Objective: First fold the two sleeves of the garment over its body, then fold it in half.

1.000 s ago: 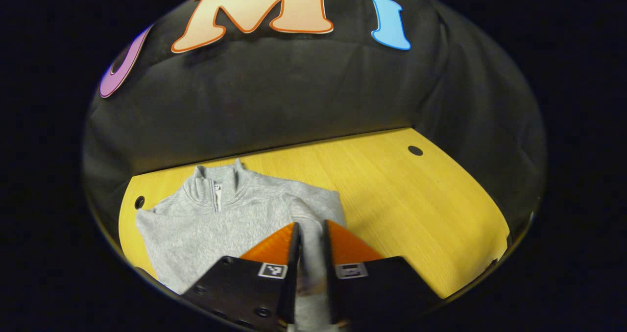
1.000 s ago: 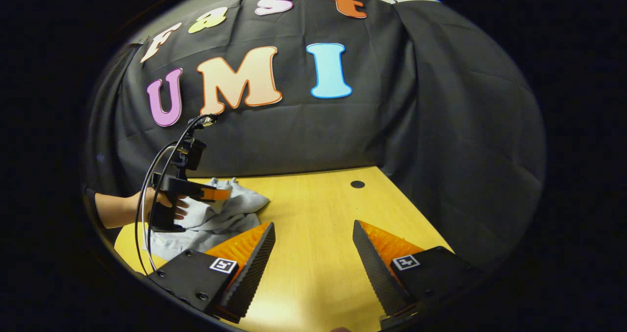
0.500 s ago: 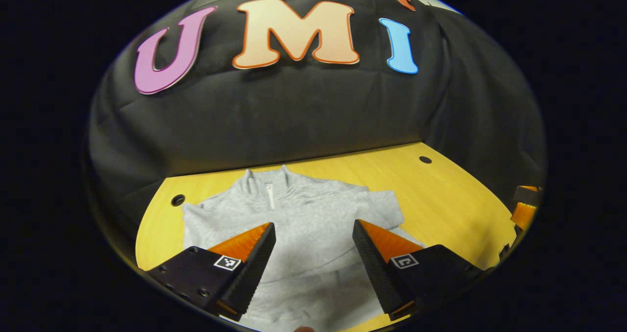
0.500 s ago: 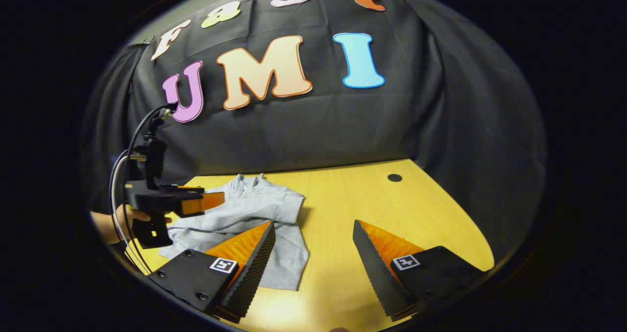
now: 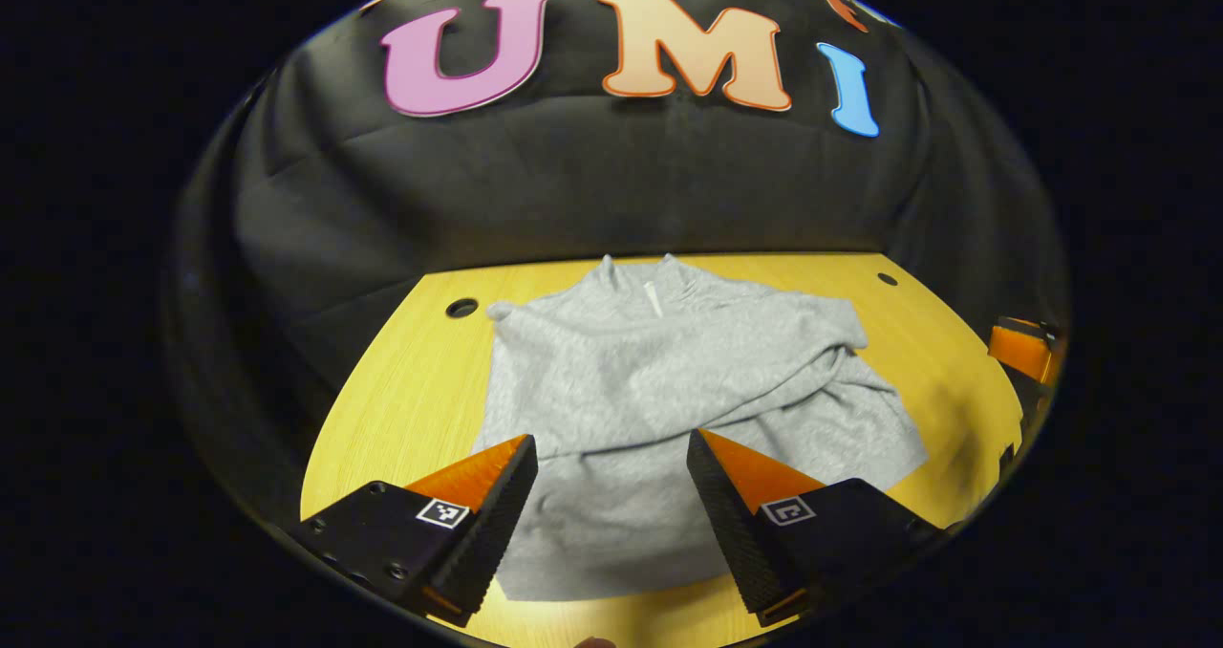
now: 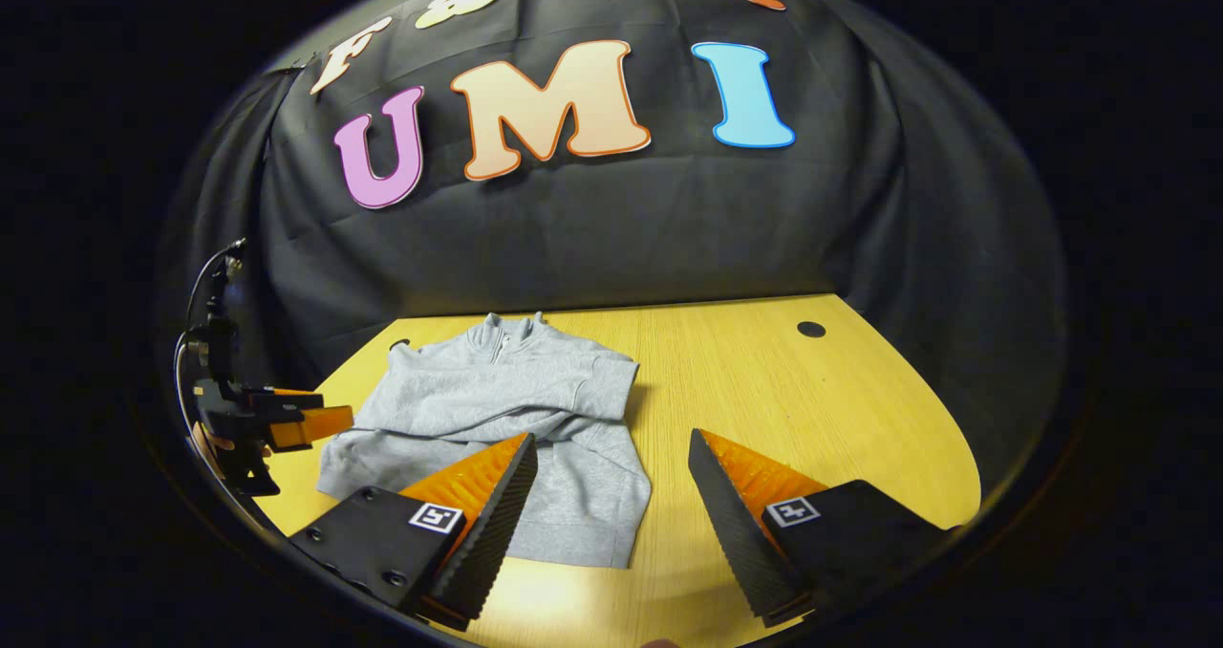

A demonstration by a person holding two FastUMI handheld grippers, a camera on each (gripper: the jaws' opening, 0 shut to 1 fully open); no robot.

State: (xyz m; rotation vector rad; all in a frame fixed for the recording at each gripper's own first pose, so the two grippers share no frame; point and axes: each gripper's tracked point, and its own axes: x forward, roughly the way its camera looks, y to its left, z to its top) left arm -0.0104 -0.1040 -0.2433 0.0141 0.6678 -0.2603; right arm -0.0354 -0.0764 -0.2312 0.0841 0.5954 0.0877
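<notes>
Not much to read here, honestly. Closest to a sign: little square black-and-white coded markers (image 5: pixel 442 512), one on each finger block of the left gripper (image 5: pixel 611 457), same deal on the right gripper (image 6: pixel 611 457). Just blocky patterns, no letters or digits to make out. Also a pale strip (image 5: pixel 653 296) at the collar of the grey garment (image 5: pixel 669 390), far too small to tell if anything's printed on it.
</notes>
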